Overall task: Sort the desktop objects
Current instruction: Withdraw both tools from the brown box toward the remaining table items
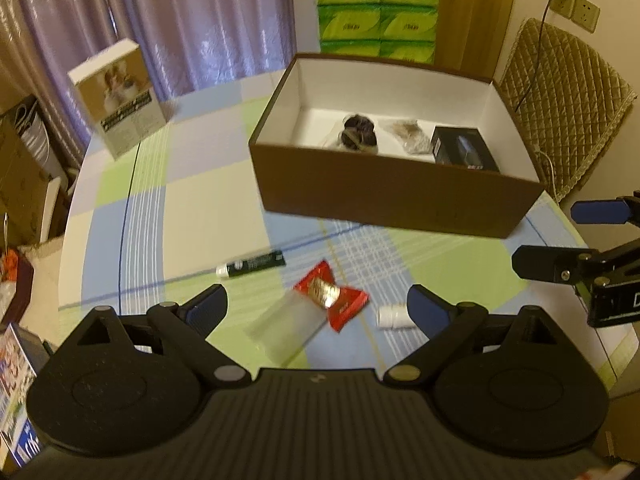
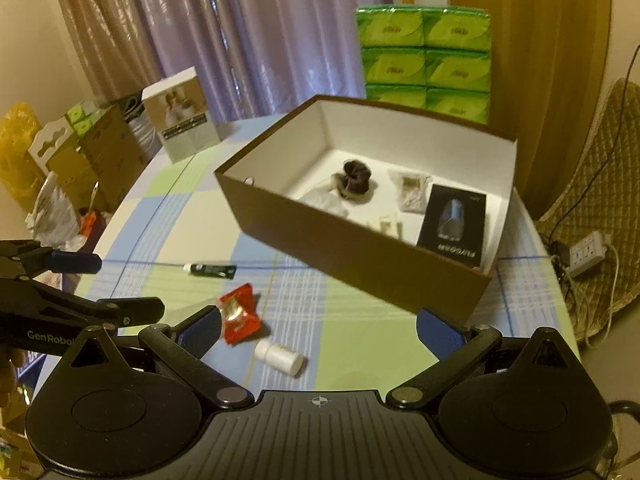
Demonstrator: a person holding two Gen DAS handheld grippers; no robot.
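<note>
Brown box (image 1: 384,196), open-topped, stands toward the far edge of the checked counter (image 1: 192,208); inside lie a dark bundle (image 1: 358,132), a clear packet (image 1: 412,134) and a black carton (image 1: 464,148). Between box and near edge lie a green tube (image 1: 252,264), a red wrapper (image 1: 330,300) and a white bottle (image 1: 394,317). Left claw (image 1: 318,306) is spread wide and empty above the wrapper; a blurred clear strip (image 1: 286,330) appears only in the left view. Right claw (image 2: 318,330) is likewise wide and empty, the bottle between its fingers. Only the right view shows small pale items (image 2: 390,226) behind the box's near wall.
</note>
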